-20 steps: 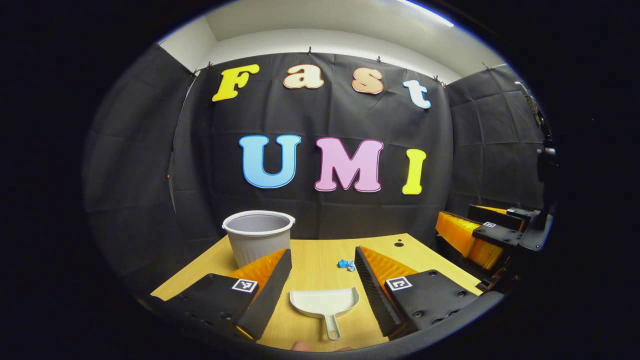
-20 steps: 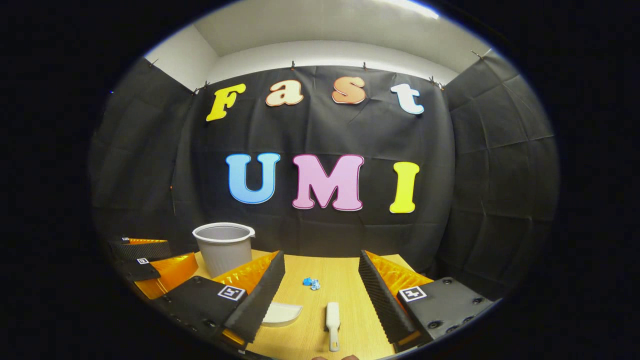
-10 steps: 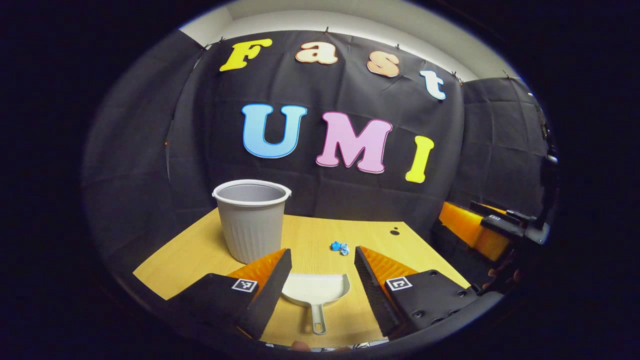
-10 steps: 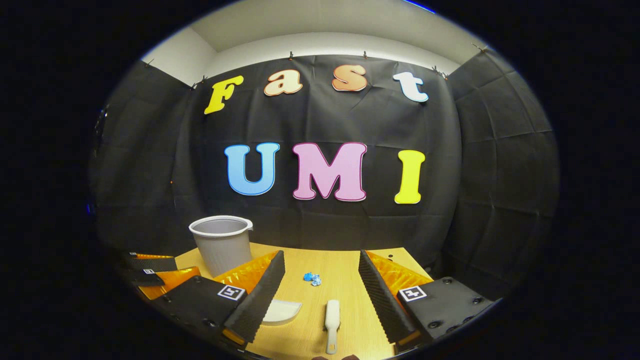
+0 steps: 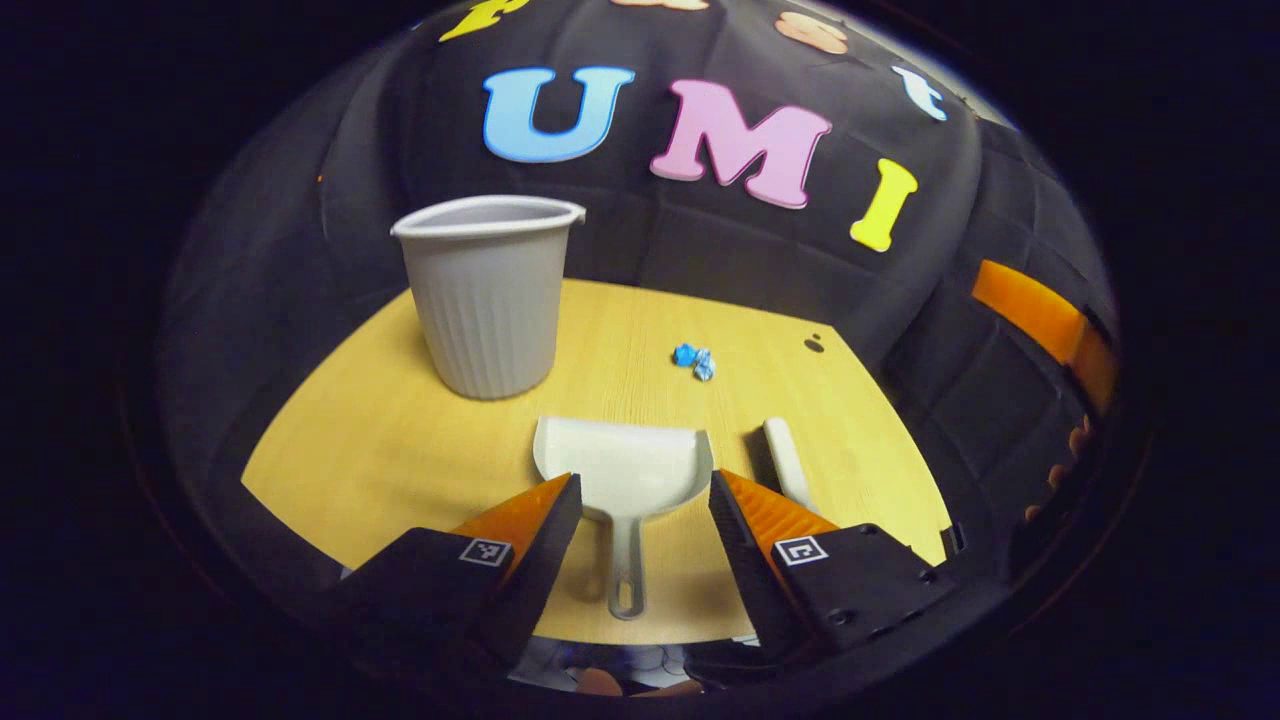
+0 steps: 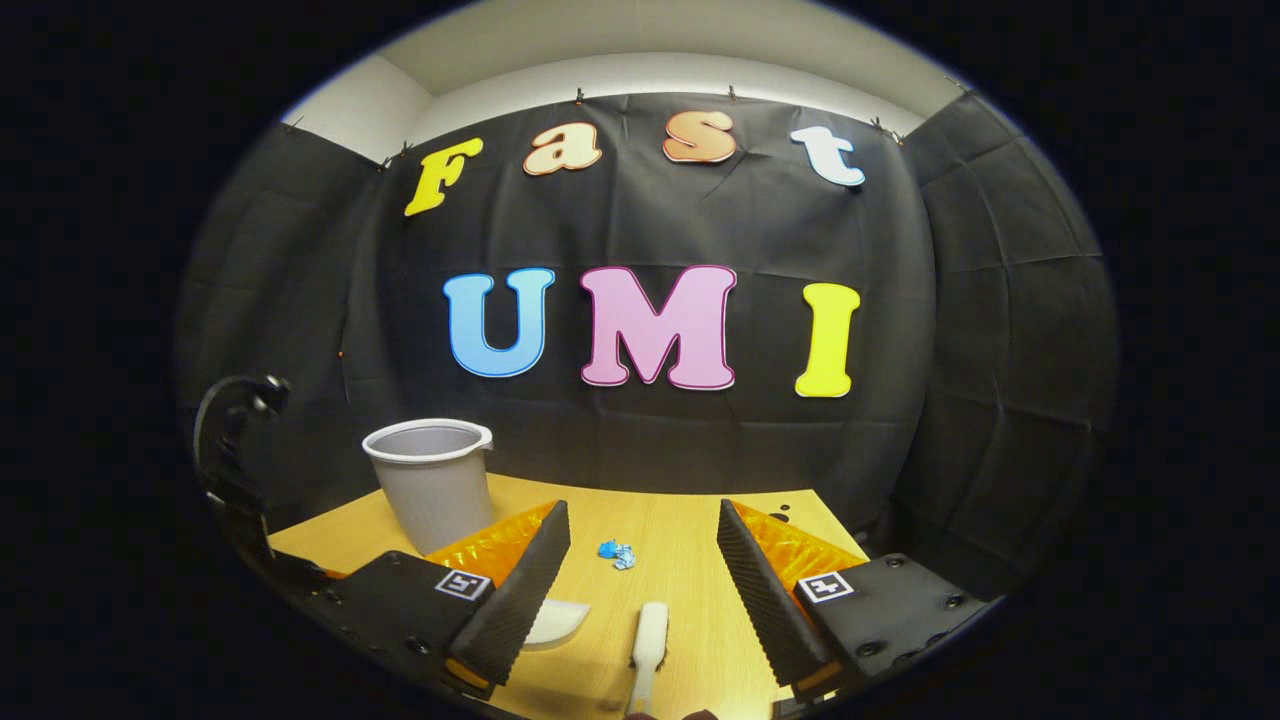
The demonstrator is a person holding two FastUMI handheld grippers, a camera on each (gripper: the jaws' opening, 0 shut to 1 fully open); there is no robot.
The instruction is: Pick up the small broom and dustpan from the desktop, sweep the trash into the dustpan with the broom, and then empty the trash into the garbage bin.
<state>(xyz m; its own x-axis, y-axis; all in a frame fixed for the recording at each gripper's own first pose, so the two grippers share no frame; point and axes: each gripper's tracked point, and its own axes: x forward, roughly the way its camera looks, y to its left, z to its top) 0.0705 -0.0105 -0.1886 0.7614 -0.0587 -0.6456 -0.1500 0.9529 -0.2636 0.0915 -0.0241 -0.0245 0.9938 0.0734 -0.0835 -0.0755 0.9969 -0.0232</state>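
While both tools hang spread and empty, the left tool [image 5: 640, 510] straddles the handle of the dustpan [image 5: 625, 465], and the right tool [image 6: 643, 560] frames the small broom [image 6: 648, 640]. Closing off-centre might skid either flat piece across the worktop [image 5: 400, 450]. Blue trash [image 5: 694, 360] lies beyond the pan; the garbage bin [image 5: 487, 295] stands upright, its contents hidden. Nothing lies in the dustpan.

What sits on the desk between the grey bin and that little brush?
The dustpan lies between the bin and the brush, clearest in the left gripper view. The blue trash sits farther back, off that line.
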